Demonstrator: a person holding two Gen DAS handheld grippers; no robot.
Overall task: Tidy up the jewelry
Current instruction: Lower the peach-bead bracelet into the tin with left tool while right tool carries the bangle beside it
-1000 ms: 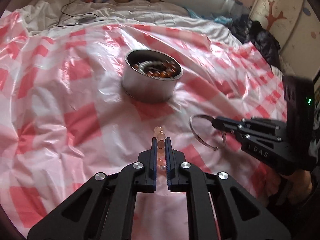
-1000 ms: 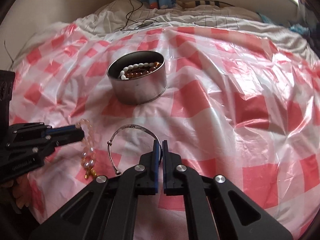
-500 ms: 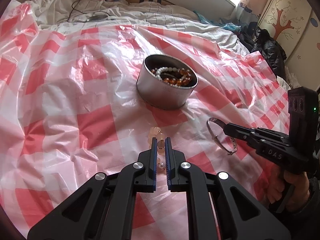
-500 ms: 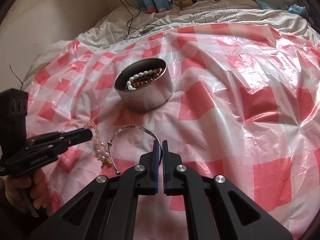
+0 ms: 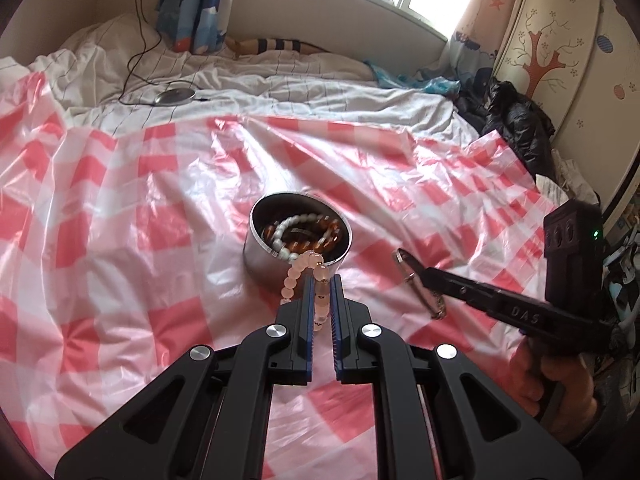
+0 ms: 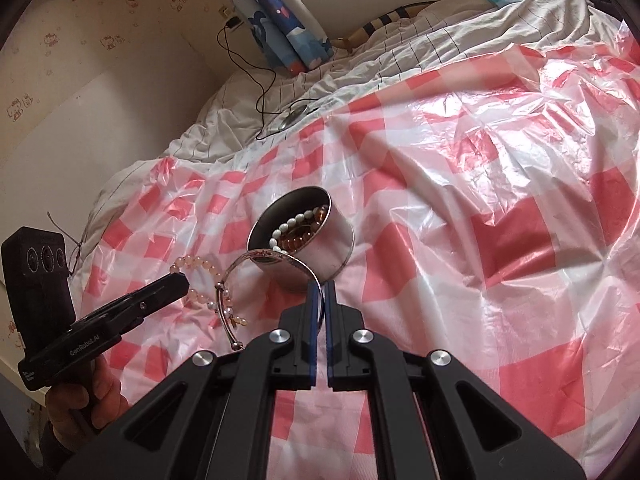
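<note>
Gripping a pink bead bracelet (image 5: 298, 276), left hand-held gripper (image 5: 321, 286) hangs beside right one (image 6: 318, 292) clamping a silver bangle (image 6: 256, 257).

both grippers now hang higher above the bed than a second ago, the pink bead bracelet (image 5: 298, 276) and silver bangle (image 6: 276, 258) lifted off the checkered sheet (image 5: 120, 220).

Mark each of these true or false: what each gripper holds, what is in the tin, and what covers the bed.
1. The left gripper is shut on the pink bracelet. True.
2. The right gripper is open and holds nothing. False: it is shut on the silver bangle.
3. The tin is empty. False: beaded bracelets lie in it.
4. The sheet is red and white checked. True.
5. The tin has a lid on. False: it is open-topped.
</note>
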